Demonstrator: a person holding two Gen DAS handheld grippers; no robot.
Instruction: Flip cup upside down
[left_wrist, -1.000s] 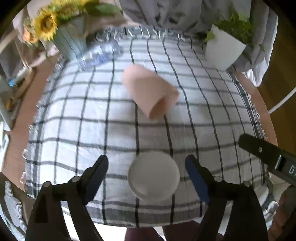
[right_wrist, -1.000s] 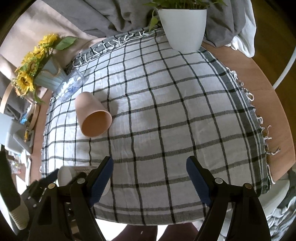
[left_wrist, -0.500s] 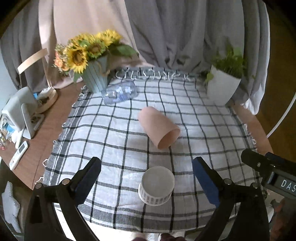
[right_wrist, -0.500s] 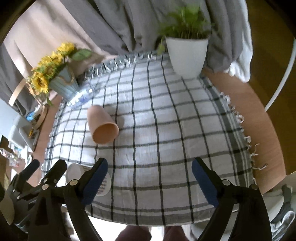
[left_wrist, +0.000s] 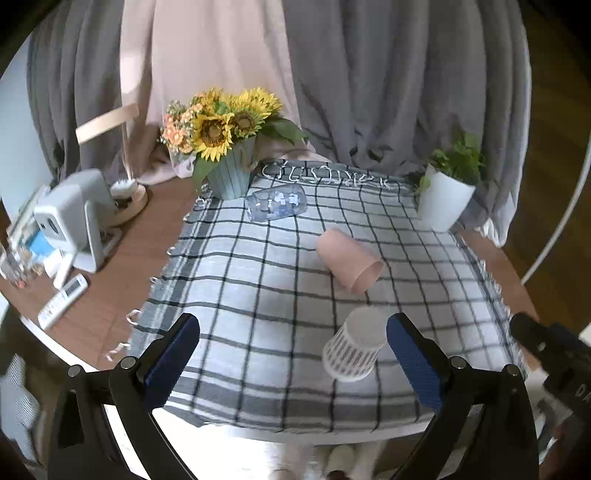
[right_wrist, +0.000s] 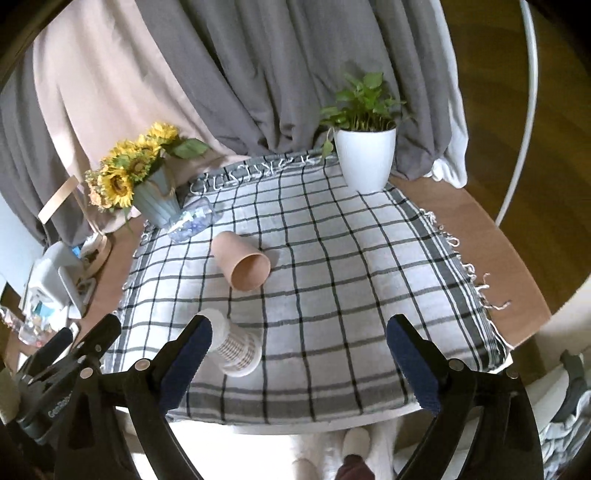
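A white cup with a striped band (left_wrist: 354, 349) stands upside down near the front edge of the checked cloth; it also shows in the right wrist view (right_wrist: 236, 350). A pink cup (left_wrist: 349, 264) lies on its side mid-cloth, mouth toward me, also in the right wrist view (right_wrist: 242, 266). A clear glass (left_wrist: 277, 207) lies on its side by the flower vase. My left gripper (left_wrist: 291, 360) is open and empty, above the front edge. My right gripper (right_wrist: 301, 360) is open and empty, to the right of the white cup.
A sunflower vase (left_wrist: 231, 177) stands at the back left and a white plant pot (left_wrist: 445, 201) at the back right of the cloth (left_wrist: 258, 280). White devices and a remote (left_wrist: 64, 299) sit on the wooden table at left. Curtains hang behind.
Both grippers have drawn back and up from the table, widening the view. The white cup stands where it was, free of the left gripper.
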